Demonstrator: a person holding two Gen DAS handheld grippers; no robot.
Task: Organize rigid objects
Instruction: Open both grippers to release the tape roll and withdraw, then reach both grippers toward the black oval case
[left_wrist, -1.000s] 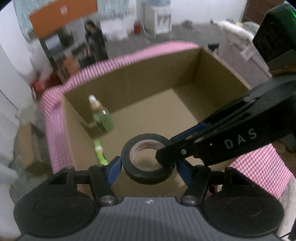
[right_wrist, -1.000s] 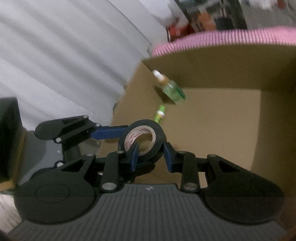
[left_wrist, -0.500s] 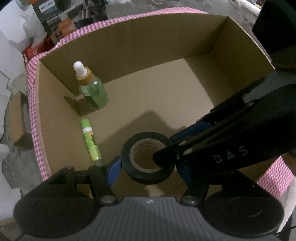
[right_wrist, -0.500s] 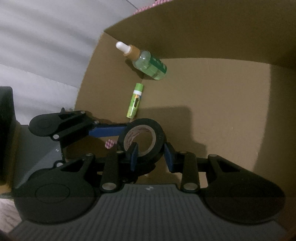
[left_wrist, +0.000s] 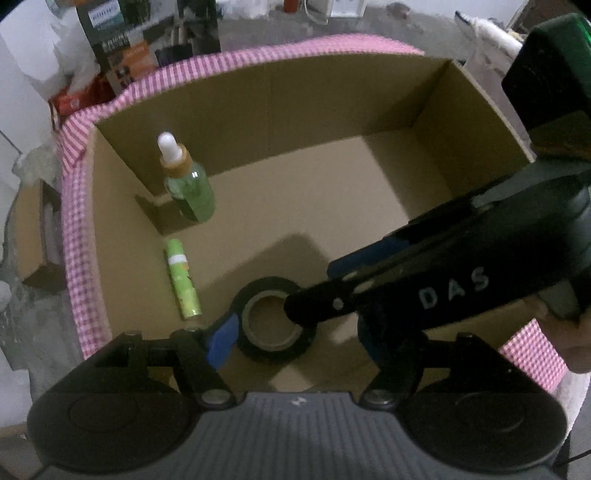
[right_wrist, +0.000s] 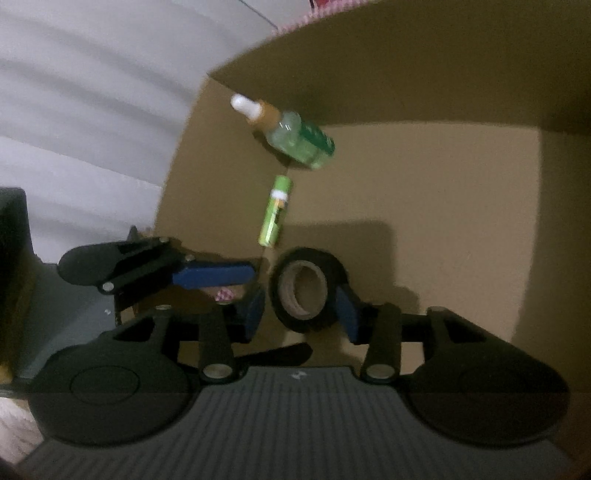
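A black tape roll (left_wrist: 274, 320) (right_wrist: 307, 290) sits low in the cardboard box (left_wrist: 332, 110), free between the fingers of both grippers. My left gripper (left_wrist: 295, 332) is open, its blue pads spread wide of the roll. My right gripper (right_wrist: 301, 310) is open too, its pads apart on either side of the roll; its black arm crosses the left wrist view. A green dropper bottle (left_wrist: 188, 184) (right_wrist: 291, 136) stands in the box's far left corner. A green tube (left_wrist: 183, 284) (right_wrist: 275, 210) lies on the box floor beside it.
The box has a pink checked cloth (left_wrist: 77, 240) over its rim. Cartons and clutter (left_wrist: 122, 44) stand on the floor beyond it. A white corrugated wall (right_wrist: 92, 110) is at the left in the right wrist view.
Both grippers have opened and let go of the tape roll, which has dropped lower in the box. The view has pulled back a little.
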